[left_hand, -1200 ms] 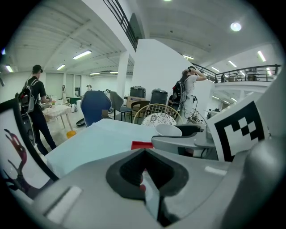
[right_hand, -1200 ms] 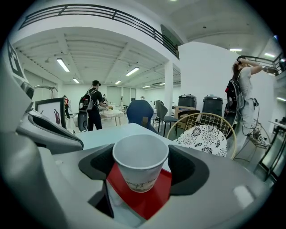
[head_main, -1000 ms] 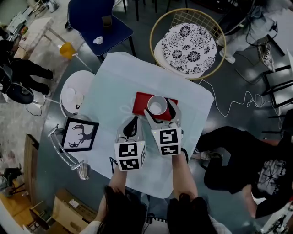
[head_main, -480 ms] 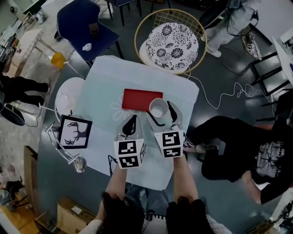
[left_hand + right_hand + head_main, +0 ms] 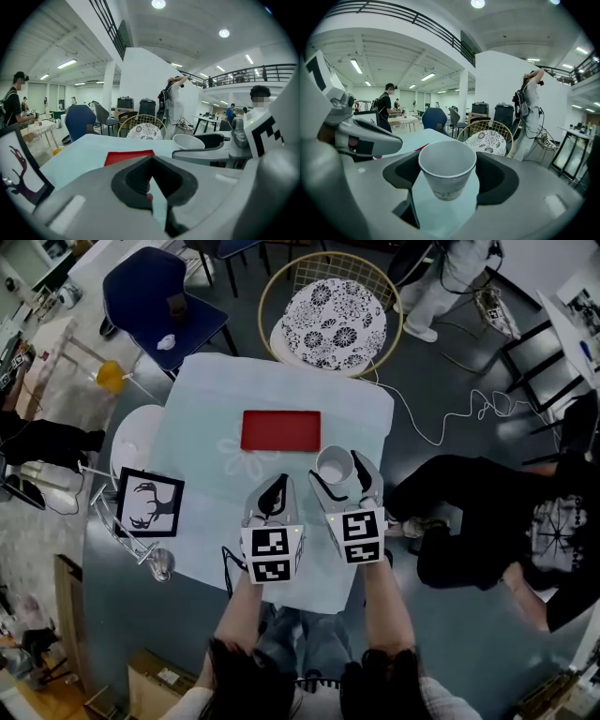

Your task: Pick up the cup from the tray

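Well, the white paper cup (image 5: 447, 174), a smooth tapered thing with a rolled rim and faint print low on its wall, sits pinched between the dark padded jaws of the right tool (image 5: 343, 482). It hangs over the pale cloth-covered bench (image 5: 202, 437), apart from the flat red rectangular tray (image 5: 280, 430), which lies bare. So the pick-up looks as good as done to me. The next move calls for a steady, gentle squeeze, since thin paper dents easily. The left tool (image 5: 272, 501) hovers alongside, jaws pressed together on nothing.
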A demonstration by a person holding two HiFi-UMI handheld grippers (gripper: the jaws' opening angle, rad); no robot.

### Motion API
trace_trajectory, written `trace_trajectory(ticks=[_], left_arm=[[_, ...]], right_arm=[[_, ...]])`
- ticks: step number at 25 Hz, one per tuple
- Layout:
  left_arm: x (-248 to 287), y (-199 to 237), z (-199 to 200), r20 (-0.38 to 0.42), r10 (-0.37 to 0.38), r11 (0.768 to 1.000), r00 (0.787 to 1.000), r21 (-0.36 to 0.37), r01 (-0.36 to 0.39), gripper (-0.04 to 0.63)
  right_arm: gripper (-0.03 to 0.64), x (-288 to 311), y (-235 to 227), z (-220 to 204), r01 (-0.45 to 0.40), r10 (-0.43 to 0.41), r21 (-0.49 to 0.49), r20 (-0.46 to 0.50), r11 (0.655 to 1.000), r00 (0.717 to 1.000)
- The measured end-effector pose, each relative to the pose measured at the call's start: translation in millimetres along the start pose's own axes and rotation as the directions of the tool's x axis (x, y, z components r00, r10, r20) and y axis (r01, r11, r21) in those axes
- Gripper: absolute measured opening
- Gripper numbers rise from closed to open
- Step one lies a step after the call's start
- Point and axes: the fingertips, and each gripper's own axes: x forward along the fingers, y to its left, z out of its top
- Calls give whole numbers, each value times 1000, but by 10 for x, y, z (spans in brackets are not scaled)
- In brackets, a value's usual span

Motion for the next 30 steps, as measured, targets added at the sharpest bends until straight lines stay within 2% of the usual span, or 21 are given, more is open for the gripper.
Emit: trace_trajectory(ticks=[3, 8, 12, 19, 24, 30], left_arm=[[-1, -88, -49, 17, -24, 1000, 1000, -8, 24, 0], [-6, -12, -299, 18, 10, 998, 1000, -67, -9, 0], [0, -23, -469, 6, 7, 998, 1000, -55, -7, 0], [-9, -34, -572, -1, -31, 997, 1000, -70, 31, 0], [3, -8, -530, -7, -38, 997, 999, -61, 37, 0], [-39, 17, -620, -38, -44, 998, 998, -44, 43, 0]], right_arm=[[383, -58, 0, -155, 15, -15, 15, -3, 1000, 1000], [382, -76, 115, -481, 17, -16, 15, -19, 1000, 1000], [380, -30, 161, -637, 22, -21, 22, -5, 1000, 1000], [386, -25, 194, -734, 25, -26, 26, 30, 999, 999], [397, -48, 223, -699, 5, -4, -25, 28, 1000, 1000], [409, -79, 247, -632, 15, -15, 6, 51, 1000, 999]])
